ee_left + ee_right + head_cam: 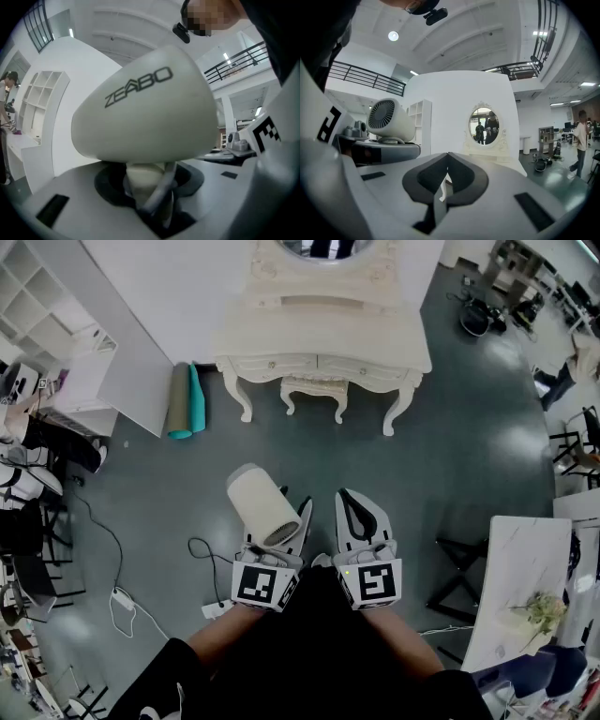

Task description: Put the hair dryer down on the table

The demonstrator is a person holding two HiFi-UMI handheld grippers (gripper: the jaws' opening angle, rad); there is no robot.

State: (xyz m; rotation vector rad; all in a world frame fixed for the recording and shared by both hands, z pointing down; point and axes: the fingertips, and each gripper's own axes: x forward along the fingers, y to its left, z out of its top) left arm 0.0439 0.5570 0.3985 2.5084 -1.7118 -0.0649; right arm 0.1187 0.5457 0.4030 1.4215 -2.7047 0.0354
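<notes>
A cream hair dryer (262, 505) with a round barrel fills the left gripper view (145, 112). Its handle (143, 180) stands between the jaws of my left gripper (281, 538), which is shut on it. The dryer is held in the air, well short of the cream dressing table (323, 357) ahead. My right gripper (361, 521) hangs beside it, jaws shut with nothing in them (445, 180). From the right gripper view the dryer's rear grille (380, 115) shows to the left, and the table's oval mirror (484, 125) straight ahead.
A small stool (314, 390) sits tucked under the dressing table. Rolled mats (186, 401) lean by a white partition at left. A cable and power strip (122, 601) lie on the grey floor. A white marble table (520, 587) stands at right. People stand far off at right (581, 136).
</notes>
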